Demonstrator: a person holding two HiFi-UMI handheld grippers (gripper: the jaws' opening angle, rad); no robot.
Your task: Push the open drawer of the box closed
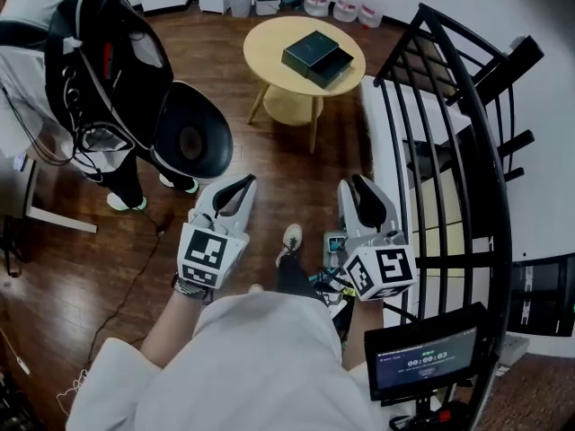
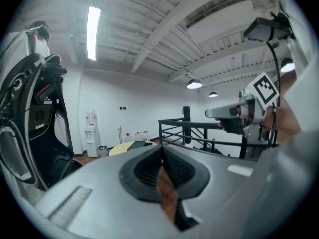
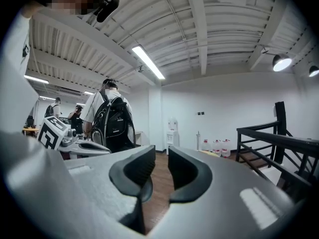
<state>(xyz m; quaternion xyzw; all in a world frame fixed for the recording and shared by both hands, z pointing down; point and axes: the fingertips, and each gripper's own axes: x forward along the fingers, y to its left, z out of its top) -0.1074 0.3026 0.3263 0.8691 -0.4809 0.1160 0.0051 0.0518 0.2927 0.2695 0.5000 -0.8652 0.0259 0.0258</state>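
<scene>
A dark box (image 1: 308,52) lies on a round yellow table (image 1: 269,39) across the room, with its drawer (image 1: 334,68) pulled out to the right. Both grippers hang in the air over the wood floor, well short of the table. My left gripper (image 1: 239,187) is shut with nothing in it; its pads meet in the left gripper view (image 2: 162,156), where the table (image 2: 119,149) and box (image 2: 138,144) show small beyond the jaws. My right gripper (image 1: 359,187) is open and holds nothing, and floor shows through the gap in the right gripper view (image 3: 161,164).
A person with a black backpack (image 1: 108,70) stands at the left, close to my left gripper. A black metal railing (image 1: 449,151) runs along the right above a stairwell. Water bottles (image 1: 346,3) and bins (image 1: 243,3) line the far wall. A small screen (image 1: 422,362) sits low right.
</scene>
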